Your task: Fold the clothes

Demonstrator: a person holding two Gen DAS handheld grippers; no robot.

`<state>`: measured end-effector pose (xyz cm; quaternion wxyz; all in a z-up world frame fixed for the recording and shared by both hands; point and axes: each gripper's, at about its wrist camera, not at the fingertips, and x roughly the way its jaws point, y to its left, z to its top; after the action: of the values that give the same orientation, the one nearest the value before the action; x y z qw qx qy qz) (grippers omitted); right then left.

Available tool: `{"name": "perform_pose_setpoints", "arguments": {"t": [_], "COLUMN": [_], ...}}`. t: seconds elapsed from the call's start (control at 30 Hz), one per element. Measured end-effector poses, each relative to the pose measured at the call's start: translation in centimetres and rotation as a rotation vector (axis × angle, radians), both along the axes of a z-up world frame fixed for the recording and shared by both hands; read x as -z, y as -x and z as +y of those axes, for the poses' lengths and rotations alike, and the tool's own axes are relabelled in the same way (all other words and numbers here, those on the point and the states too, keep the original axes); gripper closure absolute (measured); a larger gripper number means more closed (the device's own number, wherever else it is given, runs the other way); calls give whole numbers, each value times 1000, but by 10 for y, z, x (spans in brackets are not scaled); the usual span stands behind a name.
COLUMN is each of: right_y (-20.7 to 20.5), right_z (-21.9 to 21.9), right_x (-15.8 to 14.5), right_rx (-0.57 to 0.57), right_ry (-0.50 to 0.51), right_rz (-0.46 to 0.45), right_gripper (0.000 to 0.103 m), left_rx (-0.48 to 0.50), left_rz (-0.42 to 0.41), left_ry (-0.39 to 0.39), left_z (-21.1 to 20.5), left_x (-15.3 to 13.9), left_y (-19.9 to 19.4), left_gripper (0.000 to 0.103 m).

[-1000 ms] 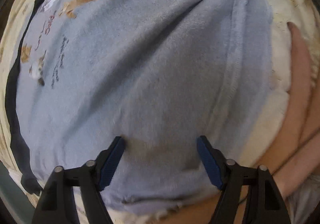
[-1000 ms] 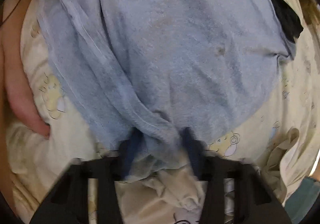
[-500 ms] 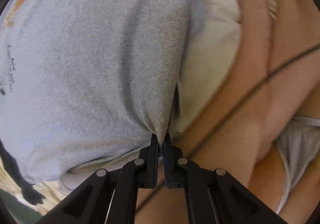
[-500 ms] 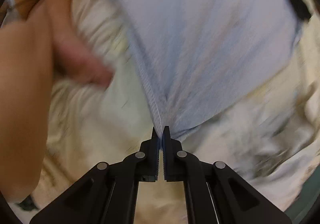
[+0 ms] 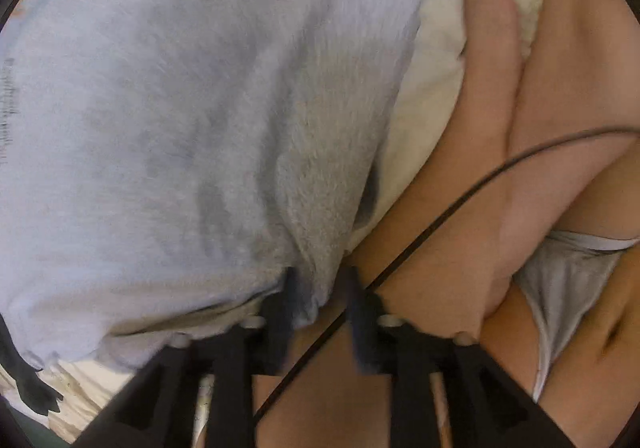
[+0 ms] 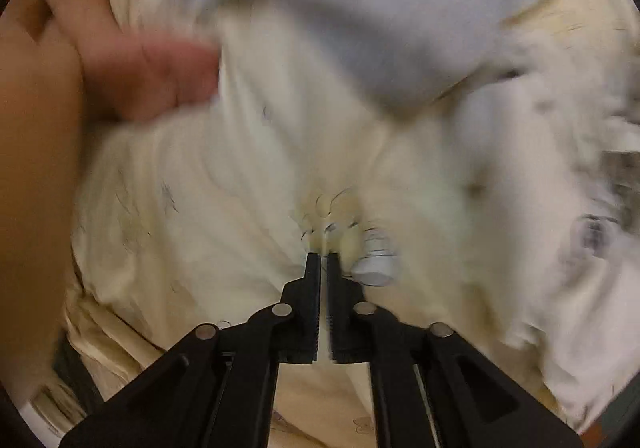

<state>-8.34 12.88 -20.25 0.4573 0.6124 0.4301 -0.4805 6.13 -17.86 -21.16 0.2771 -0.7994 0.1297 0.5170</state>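
A light blue T-shirt (image 5: 180,108) lies bunched on the cream bed sheet and fills the left of the left wrist view. My left gripper (image 5: 320,288) has its jaws parted, with a fold of the shirt's edge hanging between them. In the right wrist view the shirt (image 6: 380,8) is a blurred pale blue mass at the top. My right gripper (image 6: 323,260) is shut with its tips over the cream printed sheet (image 6: 240,188), and no blue cloth shows between the jaws.
The person's bare legs (image 5: 540,168) fill the right of the left wrist view, with a black cable (image 5: 440,220) across them. A foot (image 6: 152,76) presses the sheet at the left of the right wrist view. A black garment edge (image 5: 28,388) shows under the shirt.
My left gripper, shut on the shirt edge half a second ago, has opened a little. My right gripper has lost the shirt edge and pulled back over the bare sheet, jaws still shut.
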Motion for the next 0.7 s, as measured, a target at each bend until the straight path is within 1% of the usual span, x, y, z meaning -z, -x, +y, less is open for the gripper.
{"name": "perform_pose_setpoints", "arguments": {"t": [0.03, 0.07, 0.1, 0.17, 0.2, 0.23, 0.3, 0.33, 0.37, 0.4, 0.43, 0.47, 0.5, 0.53, 0.57, 0.6, 0.67, 0.7], "right_y": [6, 13, 21, 38, 48, 59, 81, 94, 108, 123, 137, 150, 163, 179, 197, 213, 243, 253], "right_z": [-2, -8, -16, -40, -53, -67, -97, -114, -133, -151, -169, -186, -218, -244, -259, -278, -316, -329], "right_x": [-15, -32, -50, -80, -91, -98, -111, -115, -117, -115, -110, -104, -93, -80, -71, -63, -49, -44], "right_rx": [21, 43, 65, 93, 104, 117, 145, 161, 177, 197, 222, 249, 274, 292, 310, 328, 360, 371], "right_ry": [31, 69, 112, 198, 237, 267, 319, 348, 378, 396, 406, 415, 422, 424, 421, 425, 453, 478], "right_rz": [7, 28, 57, 137, 190, 246, 365, 415, 457, 492, 507, 512, 513, 521, 530, 513, 435, 384], "right_gripper": [97, 97, 97, 93, 89, 83, 82, 82, 82, 82, 82, 81, 81, 81, 80, 80, 80, 80], "left_rx": [-27, -64, -105, -181, -215, -249, -323, -338, -338, -324, -310, -294, -287, -300, -324, -355, -431, -468], "left_rz": [28, 60, 108, 224, 291, 380, 599, 673, 740, 798, 855, 895, 905, 896, 880, 858, 800, 776], "left_ry": [-21, -46, -59, -52, -30, 17, 131, 172, 236, 315, 394, 456, 481, 481, 474, 455, 392, 362], "left_z": [-6, -14, -26, -54, -67, -79, -119, -146, -169, -183, -196, -210, -224, -235, -245, -254, -268, -275], "left_x": [-12, -25, -38, -62, -70, -76, -86, -87, -83, -74, -66, -55, -45, -37, -28, -18, 2, 8], "left_y": [5, 12, 20, 37, 42, 46, 64, 72, 84, 93, 103, 115, 121, 126, 137, 146, 162, 167], "left_gripper": [42, 40, 40, 38, 38, 38, 38, 38, 38, 38, 38, 38, 38, 38, 38, 38, 39, 52]}}
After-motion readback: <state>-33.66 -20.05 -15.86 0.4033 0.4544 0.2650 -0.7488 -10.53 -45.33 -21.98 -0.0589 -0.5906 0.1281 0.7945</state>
